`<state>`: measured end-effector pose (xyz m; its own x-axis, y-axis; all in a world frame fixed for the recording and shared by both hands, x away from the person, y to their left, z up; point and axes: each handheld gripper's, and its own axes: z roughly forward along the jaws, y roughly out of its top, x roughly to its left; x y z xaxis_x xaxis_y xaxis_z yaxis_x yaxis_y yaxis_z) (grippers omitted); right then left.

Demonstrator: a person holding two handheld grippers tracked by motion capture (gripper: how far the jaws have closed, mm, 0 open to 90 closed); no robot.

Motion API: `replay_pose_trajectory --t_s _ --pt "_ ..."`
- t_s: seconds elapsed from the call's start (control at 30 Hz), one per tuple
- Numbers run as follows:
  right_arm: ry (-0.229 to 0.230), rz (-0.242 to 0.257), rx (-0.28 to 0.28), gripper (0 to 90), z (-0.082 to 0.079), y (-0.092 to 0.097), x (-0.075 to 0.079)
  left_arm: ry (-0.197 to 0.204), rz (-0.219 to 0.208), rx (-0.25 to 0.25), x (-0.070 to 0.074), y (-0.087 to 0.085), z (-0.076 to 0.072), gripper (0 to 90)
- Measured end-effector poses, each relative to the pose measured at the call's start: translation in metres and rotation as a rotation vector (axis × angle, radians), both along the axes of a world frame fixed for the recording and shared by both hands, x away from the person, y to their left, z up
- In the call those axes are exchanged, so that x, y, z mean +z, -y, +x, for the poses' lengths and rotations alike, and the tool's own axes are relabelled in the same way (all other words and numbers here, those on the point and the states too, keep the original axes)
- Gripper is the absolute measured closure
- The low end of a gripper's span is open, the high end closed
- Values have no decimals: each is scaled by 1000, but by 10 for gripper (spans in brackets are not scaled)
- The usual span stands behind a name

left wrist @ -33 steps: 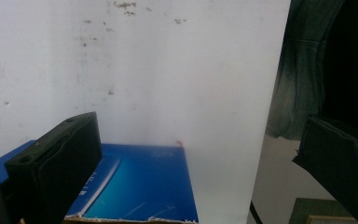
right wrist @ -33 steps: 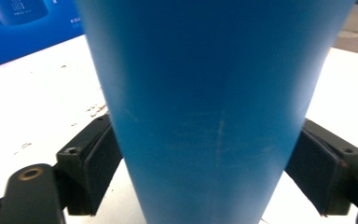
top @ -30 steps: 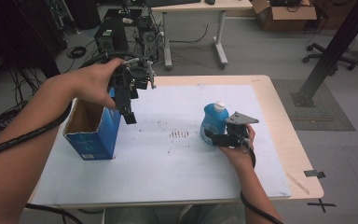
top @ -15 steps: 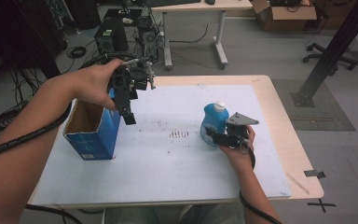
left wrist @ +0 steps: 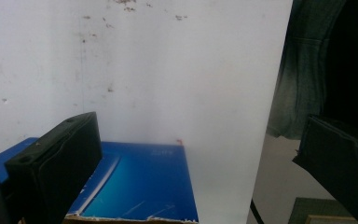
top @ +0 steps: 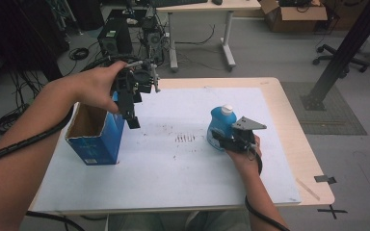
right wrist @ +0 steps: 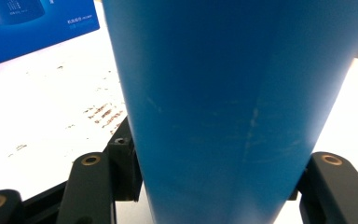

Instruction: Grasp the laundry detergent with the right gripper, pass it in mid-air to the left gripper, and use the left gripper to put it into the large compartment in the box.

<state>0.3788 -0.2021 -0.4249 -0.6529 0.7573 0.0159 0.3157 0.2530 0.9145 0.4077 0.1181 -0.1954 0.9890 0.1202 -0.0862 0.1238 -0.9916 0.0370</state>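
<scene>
Item: bottle (top: 220, 126), blue plastic with a white cap, standing upright on the white sheet (top: 188, 163) toward the right edge of the table (top: 289, 125); its wall is smooth, lightly scuffed, widening upward in the right gripper view (right wrist: 242, 93). Right gripper (top: 221, 141): lying low and level at the bottle's base, its jaws having just been closing, now pinching the bottle between them, the pads pressing on both flanks; the low, level grip is probably keeping the bottle upright and steady for a lift. Item: box (top: 94, 134), blue cardboard, open at the top, standing near the left edge of the table, well apart from the bottle; likely the place where the bottle is going, since its mouth is facing up and nothing is showing inside. Left gripper (top: 131, 118): hanging above the box's right rim, pointing down, jaws spread wide with nothing between them; in the left gripper view the box's blue face (left wrist: 135, 182) is lying below the jaws. It appears to be waiting there, ready to steady the box. Sheet: speckled with brown marks (top: 185, 138) between box and bottle.
</scene>
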Motion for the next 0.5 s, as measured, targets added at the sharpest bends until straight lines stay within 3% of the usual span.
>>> replay_pose_trajectory --t_s 0.5 --pt "0 -5 1 454 -3 0 2 2 1 1 0 1 0 2"
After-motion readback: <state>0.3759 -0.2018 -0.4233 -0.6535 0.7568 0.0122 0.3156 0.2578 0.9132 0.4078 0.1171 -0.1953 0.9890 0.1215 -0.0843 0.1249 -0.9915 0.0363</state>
